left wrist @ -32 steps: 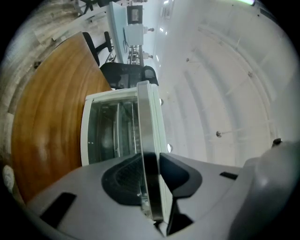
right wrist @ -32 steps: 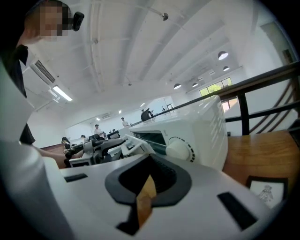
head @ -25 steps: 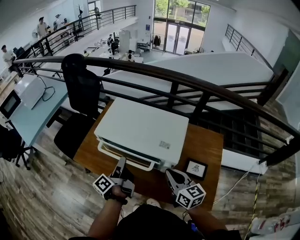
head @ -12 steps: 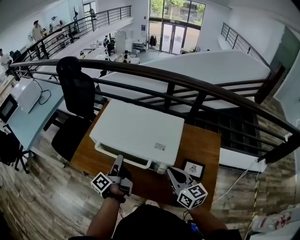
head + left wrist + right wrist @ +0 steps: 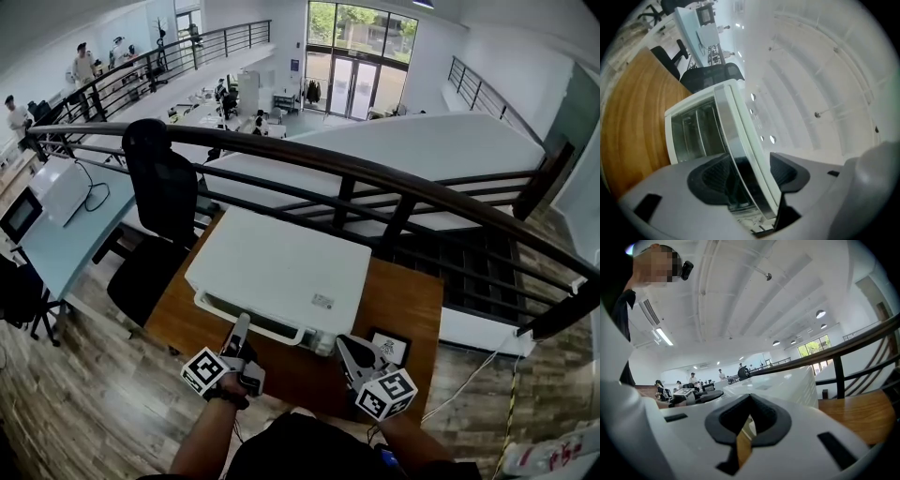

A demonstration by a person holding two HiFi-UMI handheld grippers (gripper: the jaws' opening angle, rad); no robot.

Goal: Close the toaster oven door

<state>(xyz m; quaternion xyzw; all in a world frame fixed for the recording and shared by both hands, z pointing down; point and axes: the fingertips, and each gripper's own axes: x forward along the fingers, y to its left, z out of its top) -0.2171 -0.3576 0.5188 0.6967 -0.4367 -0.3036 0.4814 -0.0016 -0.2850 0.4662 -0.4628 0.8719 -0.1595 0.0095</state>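
A white toaster oven (image 5: 281, 267) stands on the wooden table (image 5: 412, 300). Its door is up against the front, with the white handle bar (image 5: 258, 323) facing me. My left gripper (image 5: 241, 330) reaches the handle from below. In the left gripper view the handle bar (image 5: 736, 136) runs between the two dark pads of the left gripper (image 5: 747, 171) with a gap on each side, and the jaws are opening. The glass door (image 5: 693, 131) shows beside it. My right gripper (image 5: 345, 345) hovers by the oven's front right corner, shut and empty (image 5: 750, 401).
A small black-framed picture (image 5: 389, 345) lies on the table to the right of the oven. A dark metal railing (image 5: 375, 178) runs right behind the table. A black office chair (image 5: 164, 187) stands to the left. The table's near edge is just in front of me.
The oven door has swung up from ajar to flat against the oven front, and my left gripper rose with the handle. My right gripper has barely moved.
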